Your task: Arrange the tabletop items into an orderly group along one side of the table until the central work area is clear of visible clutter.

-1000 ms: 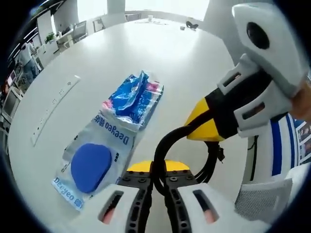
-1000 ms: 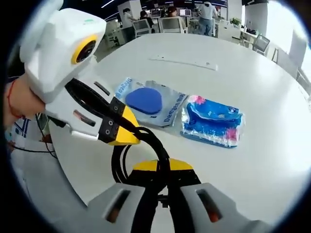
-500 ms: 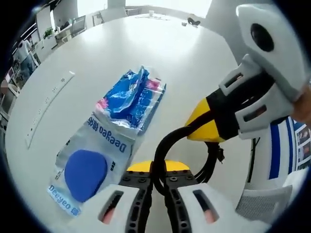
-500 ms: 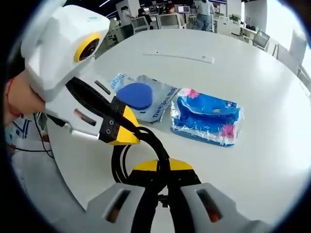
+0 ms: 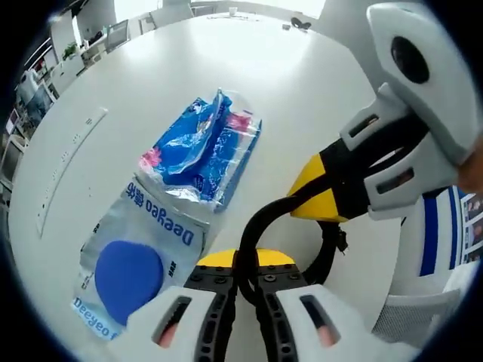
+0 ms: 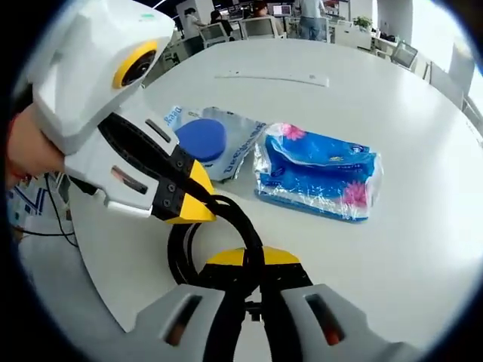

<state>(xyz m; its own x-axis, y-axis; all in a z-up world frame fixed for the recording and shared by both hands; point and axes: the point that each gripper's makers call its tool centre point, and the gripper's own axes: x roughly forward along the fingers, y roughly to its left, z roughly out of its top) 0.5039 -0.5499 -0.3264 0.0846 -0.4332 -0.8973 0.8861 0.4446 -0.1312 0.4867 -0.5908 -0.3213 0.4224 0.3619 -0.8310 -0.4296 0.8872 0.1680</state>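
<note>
Table (image 5: 317, 83): white, rounded top; a pale strip (image 6: 272, 78) lies flat farther in.
Blue tissue pack (image 6: 317, 179): crinkled clear wrap with pink flowers, lying flat near the table's edge, one end overlapping the Deeyeo bag.
Deeyeo bag (image 5: 139, 253): clear flat pouch holding a blue oval pad (lettering readable), just beside the tissue pack.
Black cable (image 6: 226, 234): looped, running between both grippers.
Left gripper (image 5: 243, 290): jaws pressed together on the black cable.
Right gripper (image 6: 253, 290): jaws likewise clamped together on the black cable above the table edge.
</note>
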